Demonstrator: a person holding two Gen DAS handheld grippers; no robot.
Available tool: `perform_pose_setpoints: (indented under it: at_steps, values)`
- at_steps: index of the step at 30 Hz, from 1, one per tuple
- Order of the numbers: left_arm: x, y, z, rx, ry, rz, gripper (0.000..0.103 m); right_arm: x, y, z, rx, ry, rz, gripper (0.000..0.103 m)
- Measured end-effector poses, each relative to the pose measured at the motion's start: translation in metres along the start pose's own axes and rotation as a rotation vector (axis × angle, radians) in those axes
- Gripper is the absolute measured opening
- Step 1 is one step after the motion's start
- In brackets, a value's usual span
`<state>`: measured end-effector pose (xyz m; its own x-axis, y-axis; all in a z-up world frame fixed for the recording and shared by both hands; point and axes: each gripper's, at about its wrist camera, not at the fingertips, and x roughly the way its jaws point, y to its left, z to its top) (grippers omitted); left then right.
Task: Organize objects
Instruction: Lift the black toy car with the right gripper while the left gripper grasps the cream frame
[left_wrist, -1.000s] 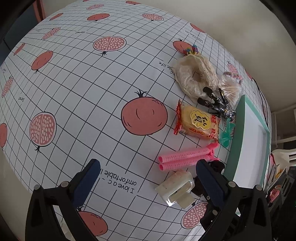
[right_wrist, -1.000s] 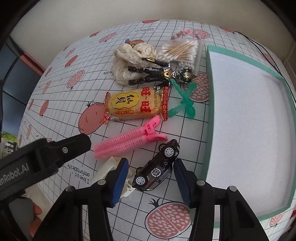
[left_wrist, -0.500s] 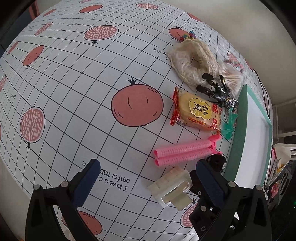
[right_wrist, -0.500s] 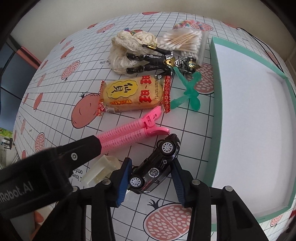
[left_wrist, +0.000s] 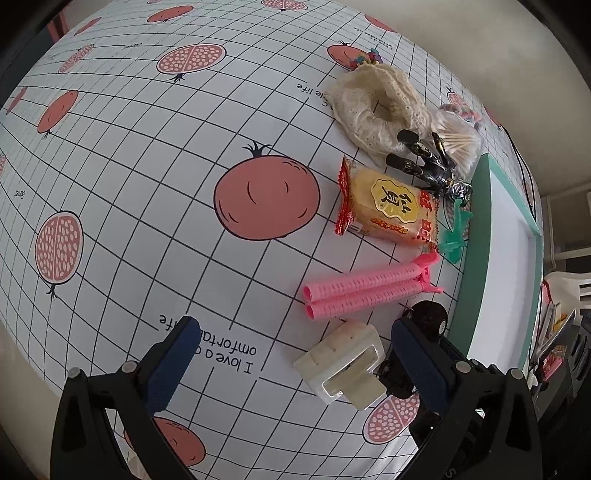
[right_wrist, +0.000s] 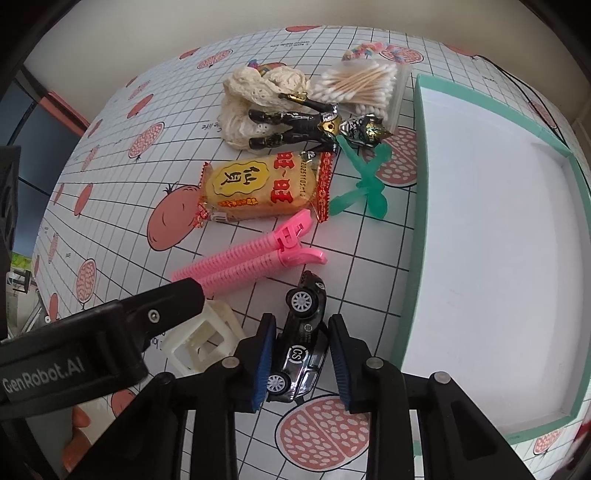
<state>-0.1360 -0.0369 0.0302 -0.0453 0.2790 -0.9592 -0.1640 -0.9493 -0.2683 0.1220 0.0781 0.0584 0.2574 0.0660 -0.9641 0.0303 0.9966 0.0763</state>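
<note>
Tablecloth (right_wrist: 369, 258) bears toy car (right_wrist: 301, 343), pinched between right gripper (right_wrist: 301, 354) jaws.

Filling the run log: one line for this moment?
right gripper: closing around toy car | left gripper: open, idle | tray: empty

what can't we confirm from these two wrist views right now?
- Right gripper contact on the toy car: the pads flank it, but the right wrist view doesn't settle whether they touch.
- Toy car in the left wrist view: mostly hidden behind the left gripper's finger.
- White plastic clip: partly covered by the left gripper in the right wrist view.
- Tray: near corner cut off by the frame edge.
</note>
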Motion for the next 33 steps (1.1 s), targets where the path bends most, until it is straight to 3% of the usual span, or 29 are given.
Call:
perform_pose_setpoints:
  at_steps: [10,27,33]
  values:
    - [-0.014,0.004,-0.016,0.050,-0.003,-0.030,0.103,-0.025,-0.019,-0.001,0.055,-0.050,0.003,0.031]
    - [-0.015,0.010,-0.054,0.175,0.069,-0.021,0.103,-0.060,-0.065,-0.010,0.262,-0.112,-0.037,0.031]
    - [-0.012,0.019,-0.071,0.230,0.090,0.057,0.103,-0.062,-0.069,-0.012,0.292,-0.118,-0.040,0.031]
